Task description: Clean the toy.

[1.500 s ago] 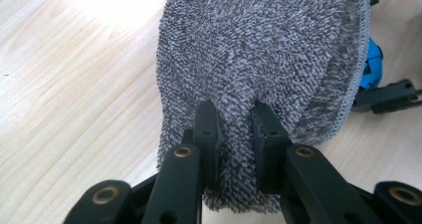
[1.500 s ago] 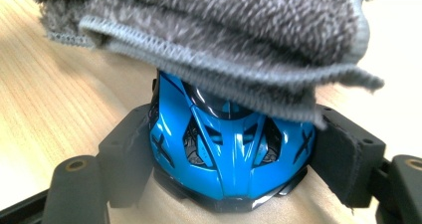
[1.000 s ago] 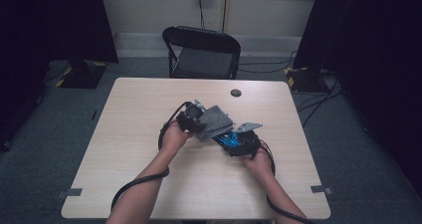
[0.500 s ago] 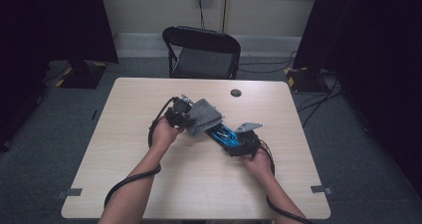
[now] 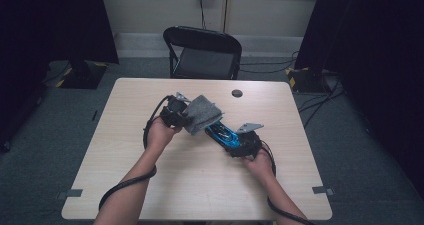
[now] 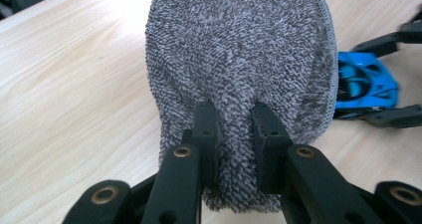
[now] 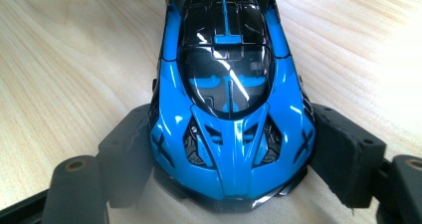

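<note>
Cloth (image 6: 239, 69) pinched by left gripper (image 6: 234, 134); right gripper (image 7: 229, 159) clamps toy car (image 7: 229, 99).

I'm seeing a grey looped-pile cloth (image 6: 239, 64), speckled light and dark, with a paler stitched hem. My left gripper (image 6: 233, 134) is showing matte black jaws with brass-coloured rivets. I'm reading the toy car (image 7: 230, 89) as glossy bright blue with a black canopy, blue stripe down the middle, black vents. My right gripper (image 7: 234, 154) is showing dull black pads. The table (image 5: 150, 185) is looking pale wood-grain. Near its far edge, a small black disc (image 5: 237, 93).
</note>
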Demonstrator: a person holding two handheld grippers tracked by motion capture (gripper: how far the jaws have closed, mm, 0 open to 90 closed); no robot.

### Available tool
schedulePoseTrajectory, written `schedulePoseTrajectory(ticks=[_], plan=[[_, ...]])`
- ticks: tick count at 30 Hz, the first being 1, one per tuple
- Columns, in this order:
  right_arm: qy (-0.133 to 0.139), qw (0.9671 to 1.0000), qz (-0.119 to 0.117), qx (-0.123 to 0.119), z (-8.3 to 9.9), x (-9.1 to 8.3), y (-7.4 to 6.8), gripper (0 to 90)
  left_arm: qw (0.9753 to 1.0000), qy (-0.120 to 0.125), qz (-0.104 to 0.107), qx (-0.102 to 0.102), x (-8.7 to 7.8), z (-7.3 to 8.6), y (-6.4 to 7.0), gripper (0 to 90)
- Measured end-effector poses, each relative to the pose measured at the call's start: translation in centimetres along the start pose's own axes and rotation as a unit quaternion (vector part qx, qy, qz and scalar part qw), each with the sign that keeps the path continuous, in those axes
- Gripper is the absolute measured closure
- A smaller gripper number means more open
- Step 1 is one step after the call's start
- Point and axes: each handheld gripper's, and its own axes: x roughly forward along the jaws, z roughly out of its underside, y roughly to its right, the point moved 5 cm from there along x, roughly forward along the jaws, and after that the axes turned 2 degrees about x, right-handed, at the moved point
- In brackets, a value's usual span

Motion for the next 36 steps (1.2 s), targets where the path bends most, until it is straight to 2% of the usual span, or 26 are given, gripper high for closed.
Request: schedulePoseTrajectory(ticks=[4, 7, 13, 15, 21, 24, 31, 33, 36], plan=[[0.000, 1.0000, 0.001, 0.000, 0.0, 0.0, 0.0, 23.9, 0.9997, 0.012, 0.013, 0.016, 0.2, -0.6, 1.6, 75.9], [0.000, 1.0000, 0.002, 0.000, 0.0, 0.0, 0.0, 23.7, 0.9992, 0.012, 0.027, 0.028, 0.4, -1.0, 2.8, 75.8], [-0.001, 1.0000, 0.004, 0.003, 0.0, 0.0, 0.0, 23.5, 0.9981, 0.016, 0.044, 0.040, 1.2, -1.1, 4.7, 75.8], [0.000, 1.0000, 0.003, 0.002, 0.0, 0.0, 0.0, 23.5, 0.9973, 0.013, 0.049, 0.053, 1.4, -1.0, 5.5, 75.7], [0.000, 1.0000, 0.003, 0.002, 0.0, 0.0, 0.0, 23.5, 0.9955, 0.005, 0.068, 0.066, 1.8, -0.8, 7.1, 75.8], [-0.001, 1.0000, 0.003, 0.003, 0.0, 0.0, 0.0, 23.5, 0.9941, 0.001, 0.076, 0.077, 1.9, -0.7, 7.7, 75.8], [-0.001, 1.0000, 0.003, 0.004, 0.0, 0.0, 0.0, 23.5, 0.9927, -0.017, 0.072, 0.095, 2.4, 0.1, 8.1, 75.8], [-0.001, 1.0000, 0.003, 0.003, 0.0, 0.0, 0.0, 23.5, 0.9923, -0.023, 0.066, 0.102, 2.6, 0.1, 8.1, 75.8], [0.000, 1.0000, 0.004, 0.002, 0.0, 0.0, 0.0, 23.5, 0.9923, -0.026, 0.065, 0.103, 3.0, 0.1, 8.2, 75.8]])
